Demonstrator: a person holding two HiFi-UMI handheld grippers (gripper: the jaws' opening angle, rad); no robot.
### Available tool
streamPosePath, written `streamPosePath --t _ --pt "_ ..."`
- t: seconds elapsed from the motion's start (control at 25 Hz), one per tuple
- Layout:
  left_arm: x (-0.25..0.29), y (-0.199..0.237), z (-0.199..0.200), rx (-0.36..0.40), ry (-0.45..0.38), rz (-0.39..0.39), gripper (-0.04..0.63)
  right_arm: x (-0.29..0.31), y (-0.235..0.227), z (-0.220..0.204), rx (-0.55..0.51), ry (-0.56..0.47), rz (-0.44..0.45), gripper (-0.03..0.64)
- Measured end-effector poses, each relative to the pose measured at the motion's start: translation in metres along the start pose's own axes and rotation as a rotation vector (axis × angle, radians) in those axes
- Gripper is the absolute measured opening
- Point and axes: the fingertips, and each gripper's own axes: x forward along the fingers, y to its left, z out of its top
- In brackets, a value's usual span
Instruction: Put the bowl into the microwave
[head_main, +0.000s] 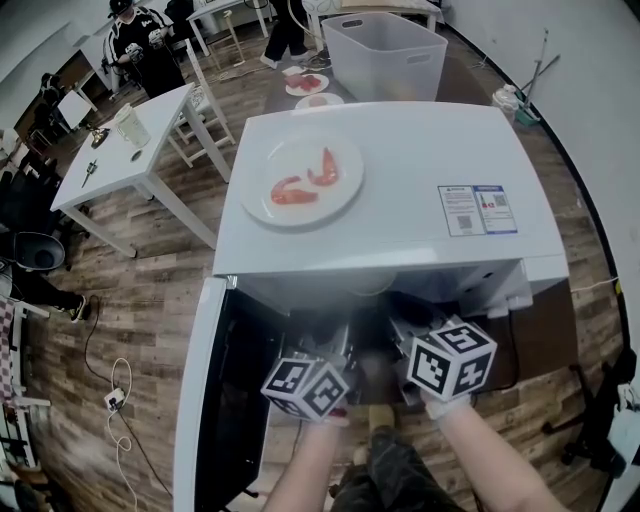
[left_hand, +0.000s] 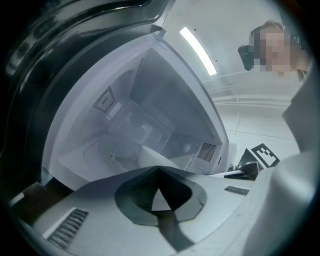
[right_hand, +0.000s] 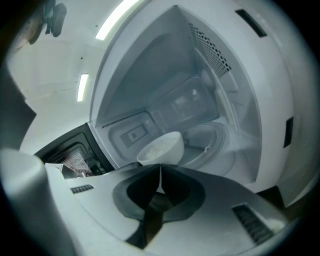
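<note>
The white microwave (head_main: 400, 215) stands with its door (head_main: 200, 400) swung open to the left. Both grippers reach into its mouth side by side. A small white bowl (right_hand: 161, 148) hangs just inside the cavity, in front of the glass turntable (right_hand: 212, 142). My right gripper (right_hand: 160, 170) is shut on the bowl's near rim, and a thin white sliver shows between its jaws. In the left gripper view the same bowl (left_hand: 152, 156) sits right at the tips of my left gripper (left_hand: 159, 170), which is also shut on it. The head view hides the bowl; only the marker cubes (head_main: 450, 360) show.
A white plate with shrimp (head_main: 303, 180) lies on top of the microwave. Behind it are a grey plastic bin (head_main: 385, 55) and more plates on a dark table. A white table (head_main: 120, 150) stands to the left, and people stand at the back. Cables lie on the wooden floor.
</note>
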Motion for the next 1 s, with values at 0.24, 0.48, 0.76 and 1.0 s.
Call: streamPosePath --t 0.24,0.48,0.76,1.0 --pt "0.005 0.0 0.001 -0.008 -0.004 -0.001 0.0 0.003 -0.005 0.004 0.02 -0.004 -0.003 0.015" --pt "0.01 0.003 0.002 -0.011 -0.009 0.001 0.0 0.008 -0.008 0.007 0.032 -0.006 -0.005 0.015" --pt "0.013 0.007 0.003 -0.015 -0.009 0.002 0.0 0.012 -0.01 0.01 0.041 -0.004 -0.004 0.005" --pt "0.016 0.007 0.005 -0.025 -0.016 0.015 0.0 0.014 -0.015 0.009 0.055 0.0 -0.004 0.005"
